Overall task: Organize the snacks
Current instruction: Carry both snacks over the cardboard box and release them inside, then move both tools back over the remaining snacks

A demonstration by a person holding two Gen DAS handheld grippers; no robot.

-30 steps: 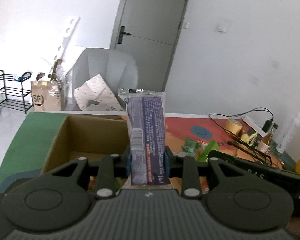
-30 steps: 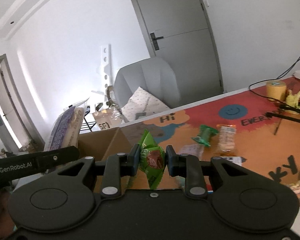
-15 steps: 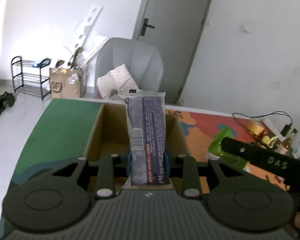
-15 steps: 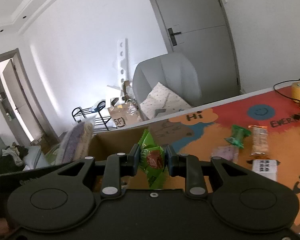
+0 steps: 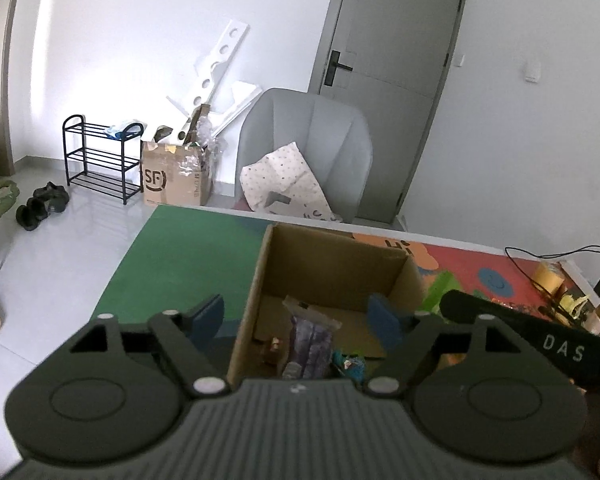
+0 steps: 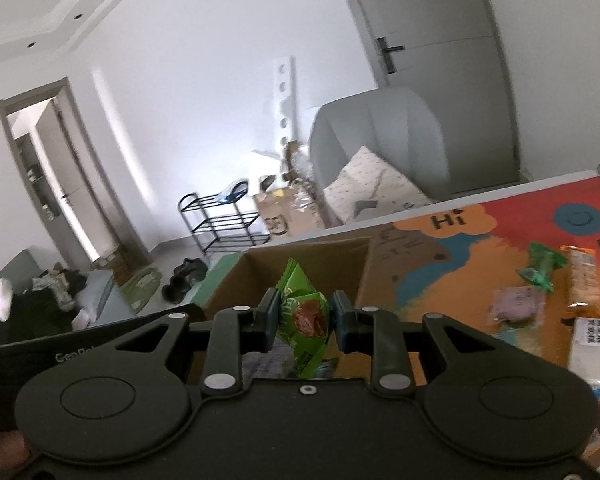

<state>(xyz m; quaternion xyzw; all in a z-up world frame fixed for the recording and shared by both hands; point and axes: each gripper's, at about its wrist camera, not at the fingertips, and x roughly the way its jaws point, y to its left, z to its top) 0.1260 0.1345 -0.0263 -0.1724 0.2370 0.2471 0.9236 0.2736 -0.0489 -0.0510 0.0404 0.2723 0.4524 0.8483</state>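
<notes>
My left gripper [image 5: 296, 316] is open and empty, held above the open cardboard box [image 5: 332, 256]. The purple snack packet [image 5: 310, 336] lies inside the box among other wrappers. My right gripper [image 6: 305, 316] is shut on a green snack packet [image 6: 302, 312] with a red picture, at the box's [image 6: 300, 252] near rim. The right gripper's body shows in the left wrist view [image 5: 540, 344], just right of the box.
Loose snacks lie on the colourful mat: a green wrapper [image 6: 540, 270], an orange packet [image 6: 582, 280], a pale purple packet [image 6: 518, 304] and a white box [image 6: 594, 340]. A grey chair [image 5: 304, 152] stands behind the table. Cables and bottles [image 5: 572, 292] sit at the far right.
My left gripper opened and the purple packet dropped into the box. Both grippers moved left over the box; the right one still holds the green packet.
</notes>
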